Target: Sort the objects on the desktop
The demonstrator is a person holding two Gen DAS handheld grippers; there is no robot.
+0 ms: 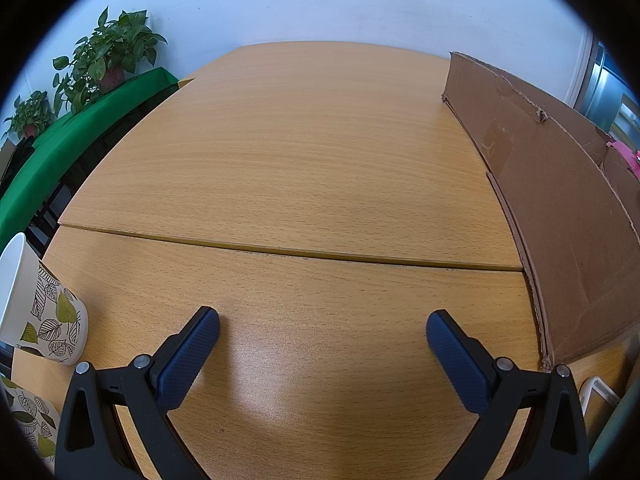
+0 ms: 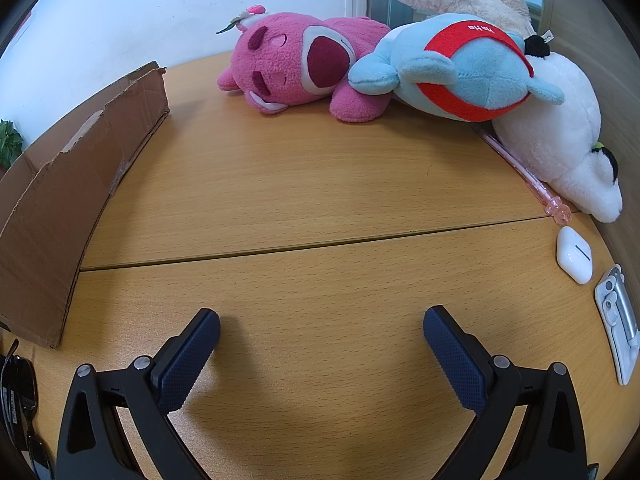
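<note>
Our left gripper [image 1: 323, 328] hovers over bare wooden surface [image 1: 304, 168], jaws spread wide and holding nothing. A leaf-print paper cup [image 1: 44, 316] stands just left of the left jaw, a second one [image 1: 28, 420] lower at the frame edge, and the cardboard box [image 1: 560, 208] rises along the right of the jaws.

Our right gripper [image 2: 322, 326] is likewise wide open and empty. Sunglasses [image 2: 18, 392] lie at the far left, below the box wall. Ahead of the jaws, well apart, the pink plush [image 2: 292, 68], blue plush [image 2: 460, 72] and white plush [image 2: 560, 140] lean together. To the right sit a pink pen [image 2: 520, 168], an earbud case [image 2: 574, 254] and a small white stand [image 2: 616, 320].

We judge nothing is picked yet. We should take one item per hand, the nearest first: centre the jaws over the case, come down square, and close gently so it cannot skid away.
</note>
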